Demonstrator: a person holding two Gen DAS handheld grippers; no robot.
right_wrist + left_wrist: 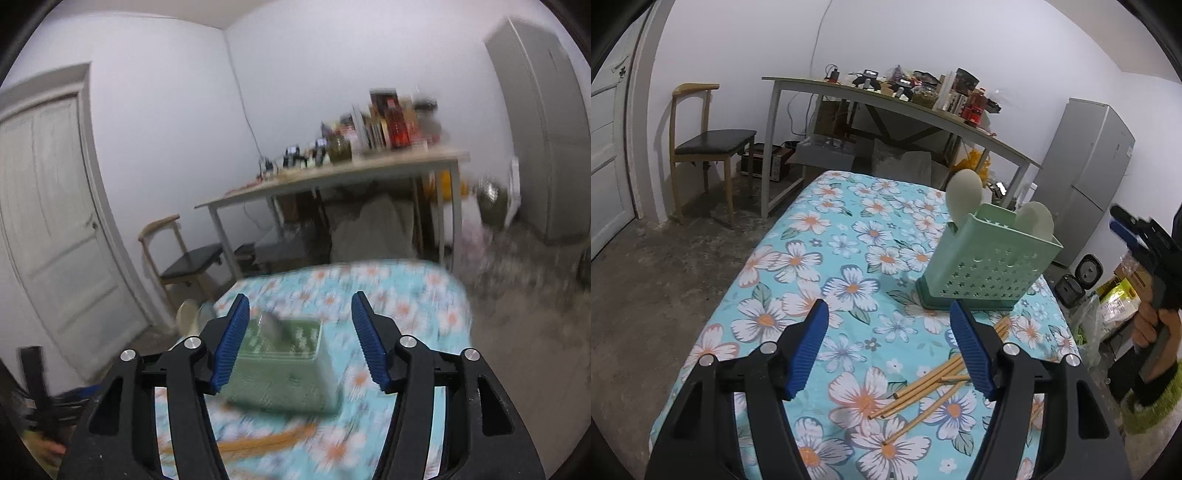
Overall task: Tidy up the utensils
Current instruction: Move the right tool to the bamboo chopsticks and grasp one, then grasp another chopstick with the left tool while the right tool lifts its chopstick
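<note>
A green perforated utensil holder stands on the flower-print tablecloth, with two pale spoon bowls sticking up out of it. Several bamboo chopsticks lie loose on the cloth in front of it. My left gripper hovers open over the cloth just above the chopsticks, with nothing between its fingers. My right gripper, held in a hand at the right edge, is open. In its own blurred view the right gripper hangs above the holder, where a greyish thing sits untouched by the pads.
Beyond the table stand a wooden chair and a long desk crowded with bottles and boxes. A grey fridge is at the right, a white door at the left. Bags and a small cooker sit on the floor at the right.
</note>
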